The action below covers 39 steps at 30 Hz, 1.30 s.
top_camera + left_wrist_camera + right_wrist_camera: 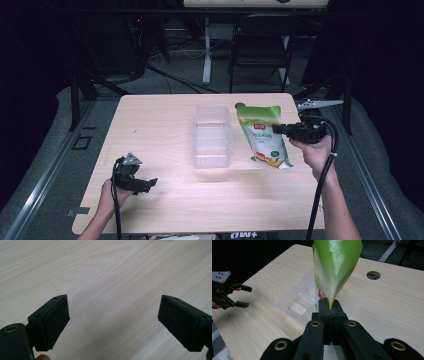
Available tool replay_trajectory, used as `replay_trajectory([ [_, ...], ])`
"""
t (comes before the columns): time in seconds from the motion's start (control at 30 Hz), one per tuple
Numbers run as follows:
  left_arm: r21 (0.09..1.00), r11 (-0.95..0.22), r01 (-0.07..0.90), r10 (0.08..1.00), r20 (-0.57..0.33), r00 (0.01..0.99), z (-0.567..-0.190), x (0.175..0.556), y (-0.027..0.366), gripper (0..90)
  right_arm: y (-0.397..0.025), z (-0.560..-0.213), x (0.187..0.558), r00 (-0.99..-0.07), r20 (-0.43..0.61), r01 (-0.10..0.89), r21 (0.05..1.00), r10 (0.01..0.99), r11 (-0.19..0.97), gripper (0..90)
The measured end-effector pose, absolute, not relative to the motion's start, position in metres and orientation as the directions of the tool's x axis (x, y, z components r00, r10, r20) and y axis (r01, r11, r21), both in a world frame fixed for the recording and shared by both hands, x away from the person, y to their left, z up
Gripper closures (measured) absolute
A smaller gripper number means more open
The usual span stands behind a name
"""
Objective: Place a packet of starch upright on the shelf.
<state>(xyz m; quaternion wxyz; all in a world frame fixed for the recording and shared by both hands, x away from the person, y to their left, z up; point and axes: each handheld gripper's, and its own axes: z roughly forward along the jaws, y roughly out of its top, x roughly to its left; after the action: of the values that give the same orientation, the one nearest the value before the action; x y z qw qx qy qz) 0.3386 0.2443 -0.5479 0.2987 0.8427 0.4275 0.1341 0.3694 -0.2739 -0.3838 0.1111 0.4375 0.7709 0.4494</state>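
A: Nearest us, the left claw (134, 176) hangs low over the bare surface (165, 200), jaws spread wide, nothing between them. What worries you?

B: The right claw (300, 132). Its jaws are clamped on the thin edge of the green pouch (264, 136), which looks to be held off the surface by that pinch alone. I'd guess the glossy film could slide out, or the bag could swing and twist.

A: And the clear plastic container (212, 136) just beside it?

B: Light and empty, by the look of it. If the pouch swings into its wall, I'd expect it to skid or tip, since the other claw is well apart and steadies nothing.

A: Any writing?

B: A printed label on the pouch front with a red mark near the bottom, but too small and blurred to read. Farther off, a chair (261, 46) stands past the far edge.
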Motion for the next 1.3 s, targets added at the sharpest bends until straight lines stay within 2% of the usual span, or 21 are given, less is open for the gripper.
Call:
replay_trajectory([
  [0.73, 0.62, -0.454, 0.64, 0.801, -0.032, 0.598, -0.548, 0.339, 0.244, 9.9, -0.263, -0.354, 0.385, -0.615, 0.186, 0.544, 0.804, 0.766, 0.241, 90.0],
  [1.3, 0.618, -0.456, 0.64, 0.799, -0.033, 0.601, -0.548, 0.339, 0.244, 9.9, -0.237, -0.327, 0.397, -0.658, 0.156, 0.495, 0.826, 0.737, 0.267, 90.0],
])
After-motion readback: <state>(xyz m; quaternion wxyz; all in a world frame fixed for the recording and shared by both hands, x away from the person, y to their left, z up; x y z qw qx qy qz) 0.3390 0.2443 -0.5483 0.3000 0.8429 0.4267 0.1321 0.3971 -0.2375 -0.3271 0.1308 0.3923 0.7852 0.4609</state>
